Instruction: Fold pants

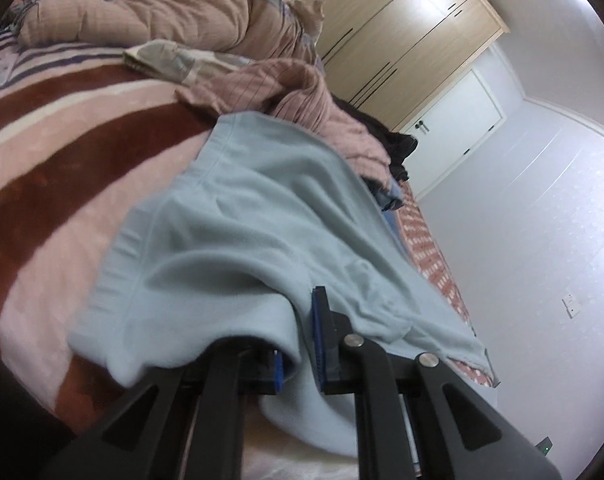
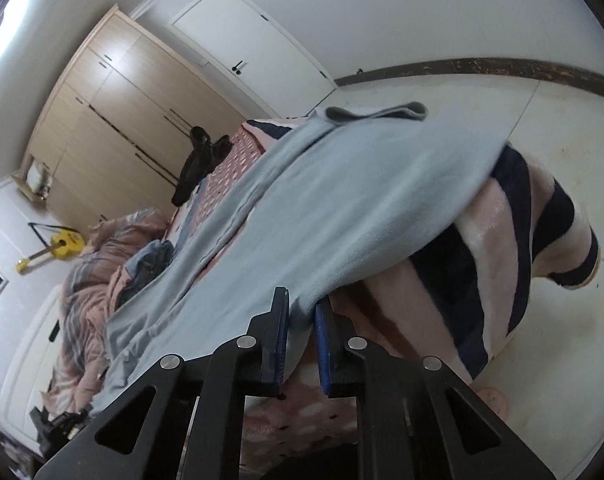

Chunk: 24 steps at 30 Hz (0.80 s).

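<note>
We see the light blue pants (image 1: 238, 216) spread over a striped fleece blanket (image 1: 50, 184) on the bed, reaching from the near edge toward the far side, where a rumpled pink quilt (image 1: 174, 12) and a dark garment (image 1: 397, 148) lie. The left gripper (image 1: 302, 328) has its jaws drawn narrow on a near edge of the pants: the cloth passes between the blue pads and drapes over the left finger, hanging in a fold below. In the right wrist view the right gripper (image 2: 302, 312) is likewise pinched on an edge of the pants (image 2: 341, 200), the fabric caught between its two pads and stretching away from them across the bed. There the far end of the pants shows a folded cuff (image 2: 377, 114) by the bed's far edge, and the blanket (image 2: 501, 240) hangs down the right side toward the pale floor (image 2: 561, 128). A wooden wardrobe (image 2: 114, 112) and a white door (image 2: 254, 44) stand beyond the bed, with a yellow guitar (image 2: 62, 246) against the left wall.
</note>
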Motion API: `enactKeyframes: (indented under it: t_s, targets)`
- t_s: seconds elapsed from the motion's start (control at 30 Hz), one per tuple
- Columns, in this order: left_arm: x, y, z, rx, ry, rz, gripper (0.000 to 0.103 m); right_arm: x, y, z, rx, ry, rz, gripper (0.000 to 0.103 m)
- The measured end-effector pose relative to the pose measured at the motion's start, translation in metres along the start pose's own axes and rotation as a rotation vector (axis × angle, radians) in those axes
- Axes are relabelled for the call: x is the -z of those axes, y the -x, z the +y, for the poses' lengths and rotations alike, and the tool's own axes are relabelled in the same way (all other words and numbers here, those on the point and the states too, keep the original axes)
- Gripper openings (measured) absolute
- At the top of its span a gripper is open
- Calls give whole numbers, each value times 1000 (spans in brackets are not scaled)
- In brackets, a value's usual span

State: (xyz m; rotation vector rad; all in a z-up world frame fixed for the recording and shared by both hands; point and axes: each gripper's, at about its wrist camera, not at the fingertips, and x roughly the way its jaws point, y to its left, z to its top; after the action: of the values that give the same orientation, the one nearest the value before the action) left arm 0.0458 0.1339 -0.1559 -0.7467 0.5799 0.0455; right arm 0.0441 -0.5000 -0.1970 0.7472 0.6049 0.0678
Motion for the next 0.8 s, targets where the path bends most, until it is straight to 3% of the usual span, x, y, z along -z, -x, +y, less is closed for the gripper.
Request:
enactKeyframes:
  t_s: [0.33,0.67,0.8]
  targets:
    - [-21,12,-17,46,-45,-50,8,-15,3,21,-14,70,-24,4]
    - [-69,0,-57,69,-136,-118,8,-85,-17,87,-45,270,-9,3]
    - [-97,-29,-76,33,-181,-91,8,-111,-44,117,-7,371,19,3]
